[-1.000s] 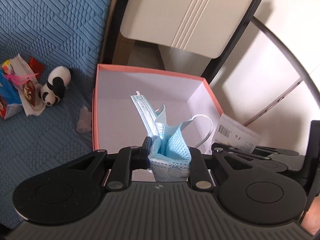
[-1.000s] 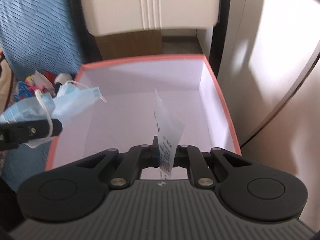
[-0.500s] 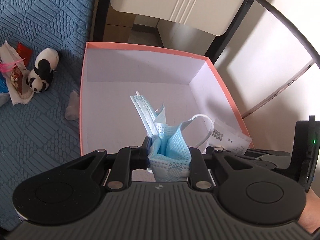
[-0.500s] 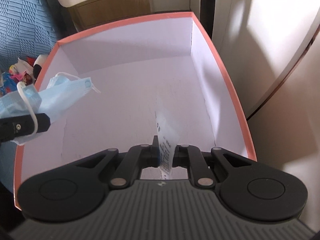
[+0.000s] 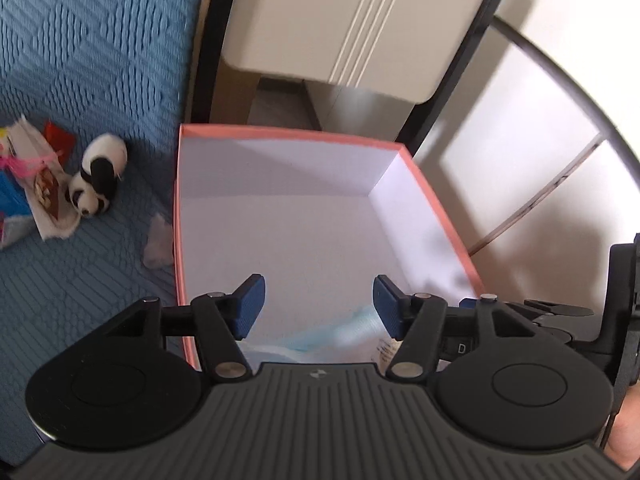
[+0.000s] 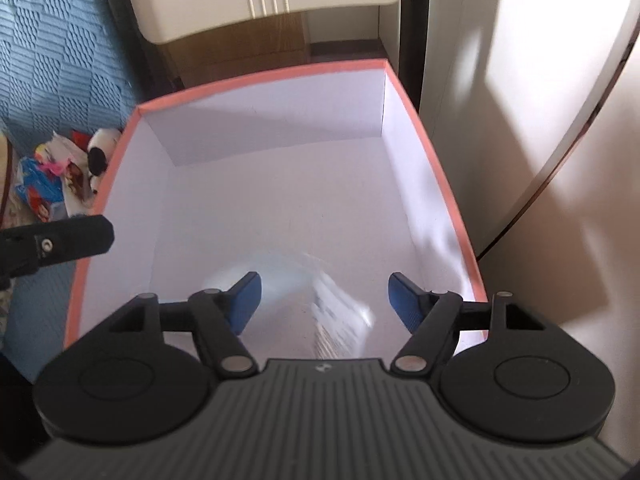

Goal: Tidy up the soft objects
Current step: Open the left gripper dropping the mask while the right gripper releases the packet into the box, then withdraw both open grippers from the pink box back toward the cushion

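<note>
The blue textured bedspread [image 5: 80, 60] fills the left side, with the pink-rimmed white box [image 5: 175, 216] at its right edge, beside a cream cabinet [image 5: 340, 24]. Both grippers hover over the near end of the box. The left gripper [image 5: 318, 306] now stands with its jaws spread wide and nothing between them; 0.5 s ago they were clamped on the blue face mask [image 5: 340, 332], which has dropped and lies blurred on the box floor just below the blue pads. The right gripper [image 6: 324, 304] has likewise gone from pinching the printed plastic packet [image 6: 340, 316] to wide open, and the packet shows as a motion-smeared shape low inside the box between its fingers. On the bedspread, left of the box, lie 1 panda plush [image 5: 98, 176], a heap of colourful wrappers [image 5: 28, 184] and a small pale scrap [image 5: 158, 236] touching the box wall.
</note>
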The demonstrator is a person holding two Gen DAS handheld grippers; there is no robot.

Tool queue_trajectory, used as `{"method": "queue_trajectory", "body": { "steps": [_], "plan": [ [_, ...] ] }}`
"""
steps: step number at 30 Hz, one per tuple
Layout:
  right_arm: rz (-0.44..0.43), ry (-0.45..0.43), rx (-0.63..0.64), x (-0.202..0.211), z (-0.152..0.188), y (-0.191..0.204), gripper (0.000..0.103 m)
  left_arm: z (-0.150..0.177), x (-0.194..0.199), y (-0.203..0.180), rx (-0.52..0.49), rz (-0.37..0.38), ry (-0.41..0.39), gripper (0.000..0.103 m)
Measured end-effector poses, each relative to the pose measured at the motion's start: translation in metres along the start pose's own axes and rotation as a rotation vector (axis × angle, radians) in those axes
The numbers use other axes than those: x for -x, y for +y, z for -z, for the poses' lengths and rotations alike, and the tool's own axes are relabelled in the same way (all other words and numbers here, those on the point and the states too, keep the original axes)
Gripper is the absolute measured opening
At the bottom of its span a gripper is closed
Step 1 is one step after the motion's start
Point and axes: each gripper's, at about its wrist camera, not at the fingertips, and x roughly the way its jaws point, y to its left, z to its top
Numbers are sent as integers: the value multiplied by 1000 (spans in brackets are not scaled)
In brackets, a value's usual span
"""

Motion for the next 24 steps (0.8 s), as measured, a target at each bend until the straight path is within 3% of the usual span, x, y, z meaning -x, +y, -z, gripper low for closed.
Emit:
{"method": "queue_trajectory", "body": {
  "steps": [6, 24],
  "plan": [
    [1, -69, -4, 37, -6, 9, 72, -10, 42, -8, -74, -32, -93, 66],
    [-10, -267, 32, 123, 4, 59, 72, 10, 143, 14, -84, -67, -320, 66]
  ]
}}
